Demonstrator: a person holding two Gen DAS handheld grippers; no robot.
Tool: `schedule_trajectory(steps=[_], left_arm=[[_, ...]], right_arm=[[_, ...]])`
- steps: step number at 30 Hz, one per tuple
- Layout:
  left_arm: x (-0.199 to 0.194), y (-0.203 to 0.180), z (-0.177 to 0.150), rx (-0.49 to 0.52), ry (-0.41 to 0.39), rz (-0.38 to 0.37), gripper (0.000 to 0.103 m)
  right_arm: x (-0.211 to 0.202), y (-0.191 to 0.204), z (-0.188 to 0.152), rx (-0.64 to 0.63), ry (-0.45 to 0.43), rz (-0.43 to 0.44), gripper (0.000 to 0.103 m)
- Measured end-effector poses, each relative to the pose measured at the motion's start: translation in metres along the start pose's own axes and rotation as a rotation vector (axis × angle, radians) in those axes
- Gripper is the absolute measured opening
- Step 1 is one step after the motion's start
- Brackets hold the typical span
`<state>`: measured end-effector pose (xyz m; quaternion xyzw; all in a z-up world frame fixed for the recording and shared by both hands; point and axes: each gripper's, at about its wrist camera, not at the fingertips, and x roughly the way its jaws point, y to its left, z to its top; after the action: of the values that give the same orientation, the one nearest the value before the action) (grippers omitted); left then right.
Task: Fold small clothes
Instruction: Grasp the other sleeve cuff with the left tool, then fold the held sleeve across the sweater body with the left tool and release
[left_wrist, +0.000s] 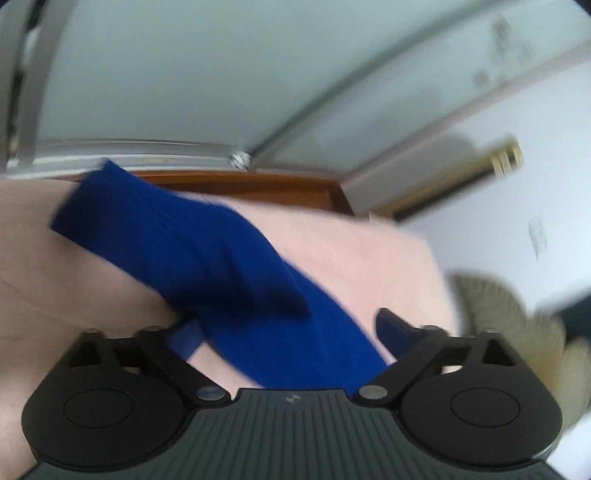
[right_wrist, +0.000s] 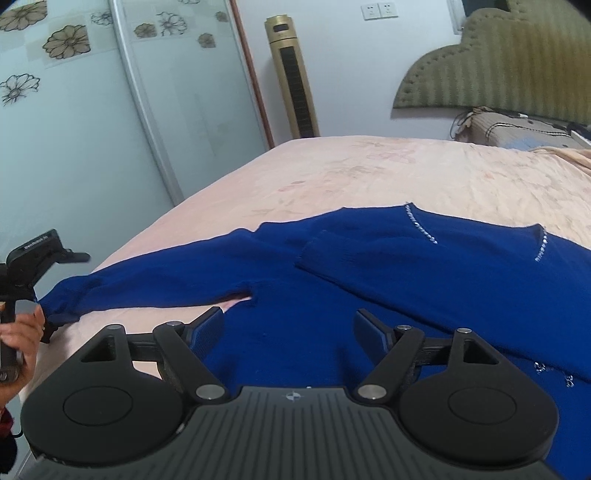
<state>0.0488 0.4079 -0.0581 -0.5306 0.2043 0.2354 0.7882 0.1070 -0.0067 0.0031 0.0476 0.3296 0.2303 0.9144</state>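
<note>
Pink bedsheet (right_wrist: 369, 173) fills mid-frame under a blue sweater (right_wrist: 406, 280), where the right gripper (right_wrist: 288, 325) and left gripper (left_wrist: 291, 332) both hover with fingers wide, gripping nothing.

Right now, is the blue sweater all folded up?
Only partly. One sleeve lies folded across the blue sweater; the other sleeve stretches out over the bed.

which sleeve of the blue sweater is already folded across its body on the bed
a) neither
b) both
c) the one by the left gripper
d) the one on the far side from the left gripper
d: in the right wrist view that sleeve lies across the sweater, while the other sleeve stretches out flat toward the left gripper.
</note>
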Motion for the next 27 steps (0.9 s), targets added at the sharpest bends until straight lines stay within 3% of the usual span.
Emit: schedule_trajectory(steps=[1,2,4,6,9,16,19,23,27], left_arm=[[0.001,0.005,0.004,-0.029,-0.014,0.0,0.063],[0.001,0.01,0.008,-0.051,-0.02,0.017,0.053],[0.006,0.018,0.013,-0.083,-0.007,0.047,0.021],[0.008,0.025,0.017,-0.129,0.007,0.065,0.009],[0.003,0.019,0.017,-0.096,-0.022,0.087,0.006],[-0.012,-0.044,0.016,0.191,-0.217,0.224,0.006],[-0.005,-0.089,0.005,0.384,-0.266,0.251,0.006],[-0.013,-0.156,-0.041,0.677,-0.334,0.195,0.006],[-0.003,-0.204,-0.084,0.843,-0.269,0.069,0.006]], right_arm=[[0.0,-0.002,-0.001,0.004,0.001,-0.001,0.081],[-0.001,-0.003,-0.002,0.009,0.002,-0.001,0.081],[-0.001,-0.007,-0.004,0.021,0.007,-0.001,0.081],[0.0,-0.009,-0.006,0.029,0.011,-0.001,0.081],[-0.003,-0.012,-0.007,0.032,0.007,-0.007,0.081],[-0.011,-0.033,-0.01,0.054,-0.013,-0.062,0.085],[-0.014,-0.049,-0.013,0.104,-0.013,-0.078,0.085],[-0.017,-0.066,-0.015,0.137,-0.027,-0.115,0.085],[-0.023,-0.085,-0.017,0.162,-0.052,-0.16,0.085]])
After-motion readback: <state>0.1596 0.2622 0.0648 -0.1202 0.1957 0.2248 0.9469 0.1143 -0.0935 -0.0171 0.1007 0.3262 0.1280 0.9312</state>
